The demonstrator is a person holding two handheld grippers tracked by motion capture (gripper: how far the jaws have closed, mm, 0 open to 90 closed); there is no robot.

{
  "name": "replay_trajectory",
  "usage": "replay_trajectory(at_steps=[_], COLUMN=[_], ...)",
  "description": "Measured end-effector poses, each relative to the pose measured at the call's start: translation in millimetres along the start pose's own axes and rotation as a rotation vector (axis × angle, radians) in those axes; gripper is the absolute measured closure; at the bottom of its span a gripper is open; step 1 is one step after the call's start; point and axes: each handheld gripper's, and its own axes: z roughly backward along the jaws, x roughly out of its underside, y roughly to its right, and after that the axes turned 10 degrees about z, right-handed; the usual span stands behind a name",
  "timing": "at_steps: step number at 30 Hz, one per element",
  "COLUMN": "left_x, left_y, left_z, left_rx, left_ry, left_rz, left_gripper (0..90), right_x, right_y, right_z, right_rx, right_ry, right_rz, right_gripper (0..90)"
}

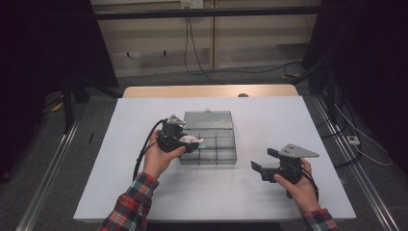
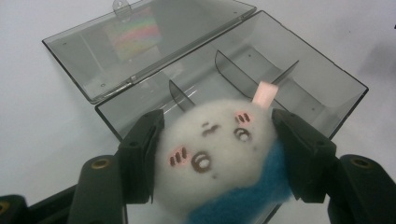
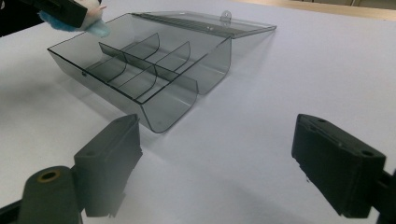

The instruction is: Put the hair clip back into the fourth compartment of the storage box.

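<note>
Above the near-left compartment of the smoky clear plastic divider box (image 1: 211,139), our left gripper (image 2: 215,154) pinches a soft white felt toy with a blue patch (image 2: 219,154). Our right gripper (image 3: 215,163) hangs spread and empty. Released off-centre, we risk the toy snagging a divider or rolling over the rim.

White table (image 1: 144,192), wooden edge strip (image 1: 207,91) at far side; black cables (image 1: 202,67) trailing across grey floor (image 1: 72,159).
</note>
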Motion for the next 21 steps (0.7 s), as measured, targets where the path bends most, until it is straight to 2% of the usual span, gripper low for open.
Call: replay_trajectory(at_steps=[12, 21], left_x=[3.1, 5.4], left_y=[1.8, 3.8], left_z=[-5.6, -10.3], left_rx=[0.01, 0.002], left_ry=[-0.005, -0.018], left_rz=[-0.002, -0.007], left_gripper=[37.2, 37.2], right_x=[0.3, -0.4], right_y=[0.3, 1.2], right_z=[-0.5, 0.9], right_rx=[0.001, 0.003], right_ry=[0.0, 0.005], right_rz=[0.004, -0.001], right_gripper=[15.1, 15.1])
